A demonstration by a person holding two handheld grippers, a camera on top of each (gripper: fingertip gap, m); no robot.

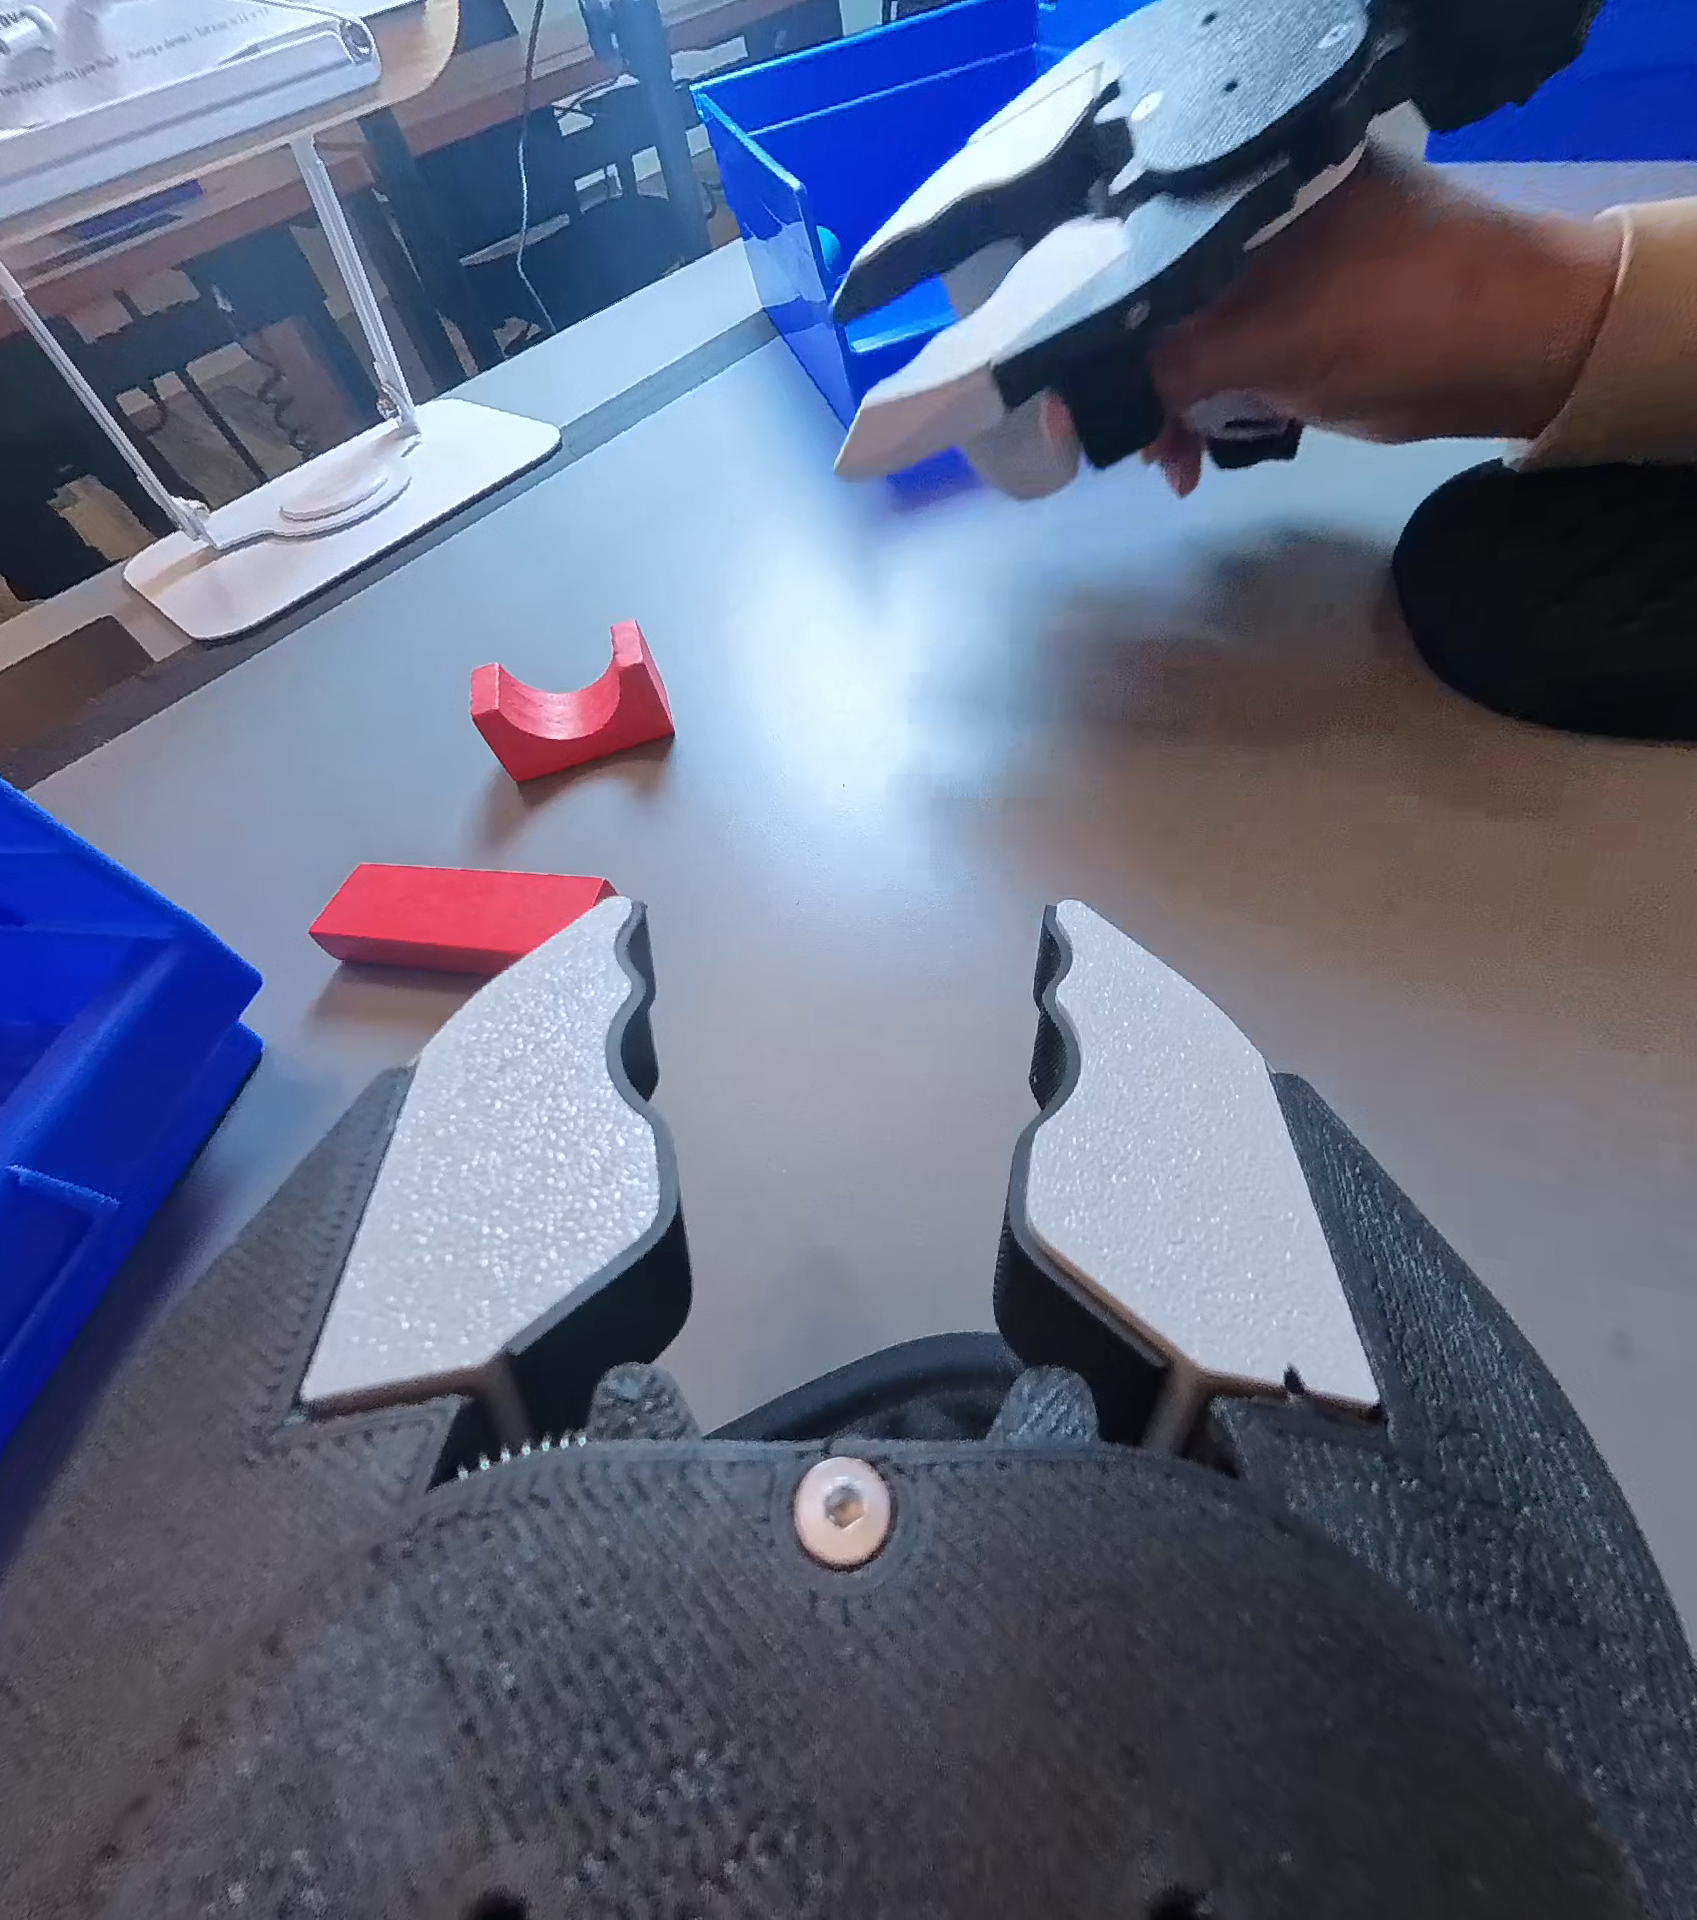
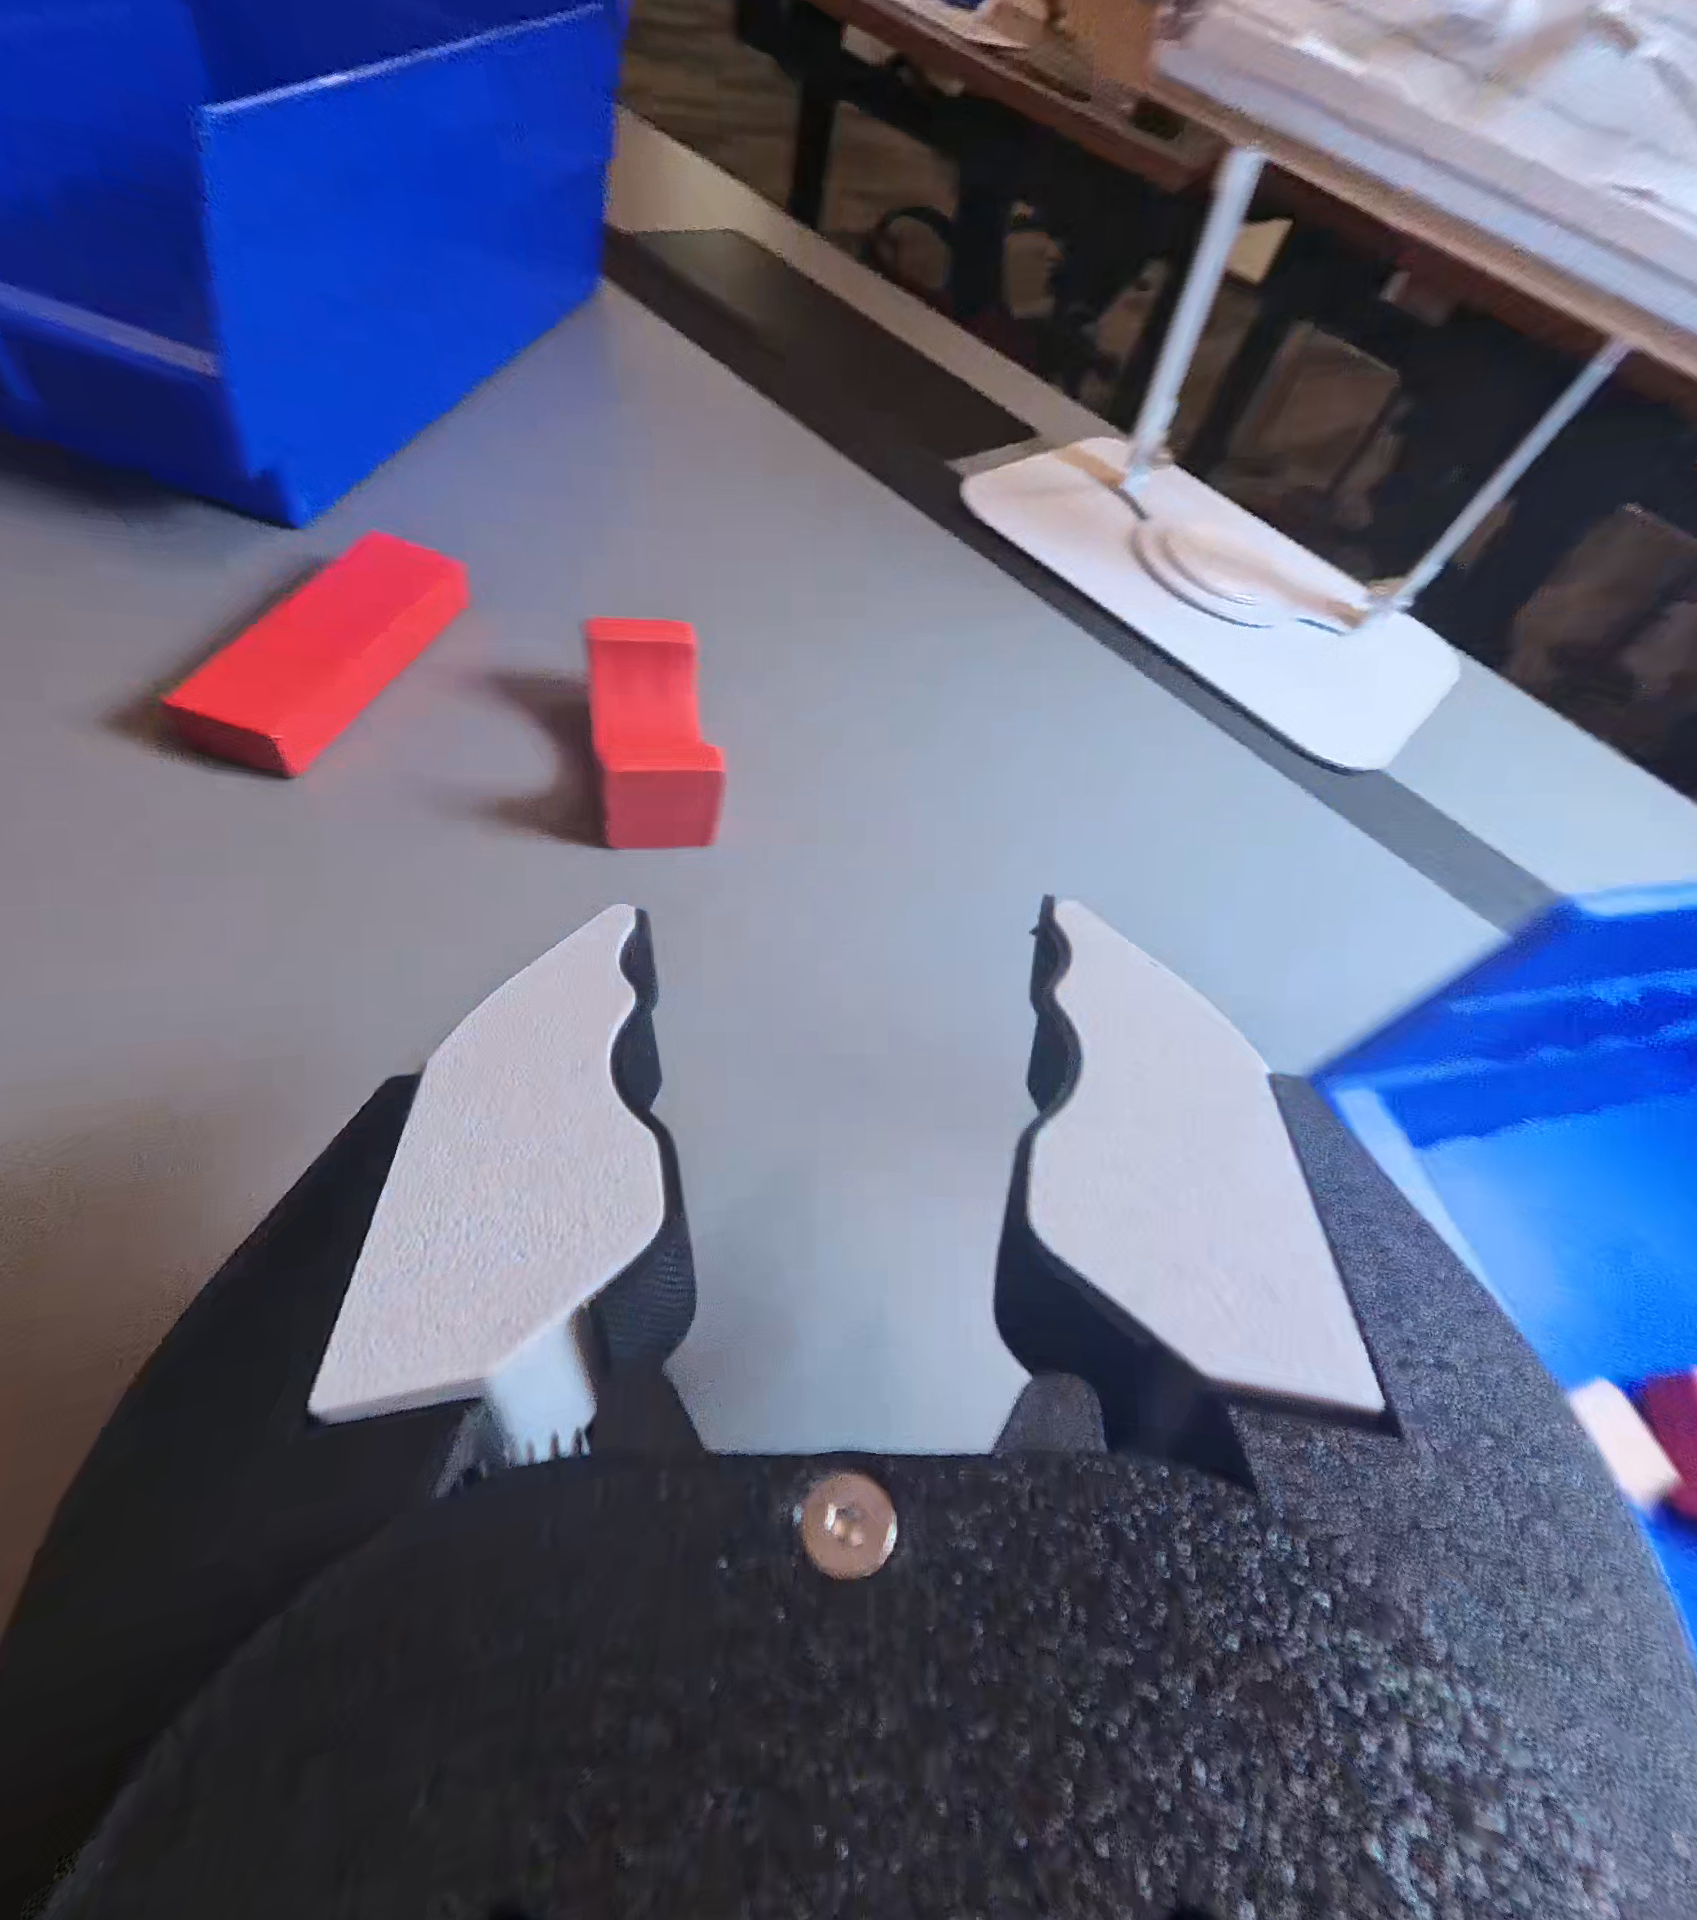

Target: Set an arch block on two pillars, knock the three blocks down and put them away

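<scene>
The red arch block (image 1: pixel 569 707) lies curve-up on the grey surface (image 1: pixel 927 1039) near a flat red pillar block (image 1: pixel 454 916), between blue bins (image 1: pixel 44 1039), while left tongs (image 1: pixel 839 935) and right tongs (image 2: pixel 839 930) gape empty.

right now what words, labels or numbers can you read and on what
Printed sheet on the white stand: lines of writing, cropped and mostly tiny; not copied here.
Right wrist view: same sheet blurred, unreadable.
Red arch block, red flat block, blue bin: no writing visible.
</scene>
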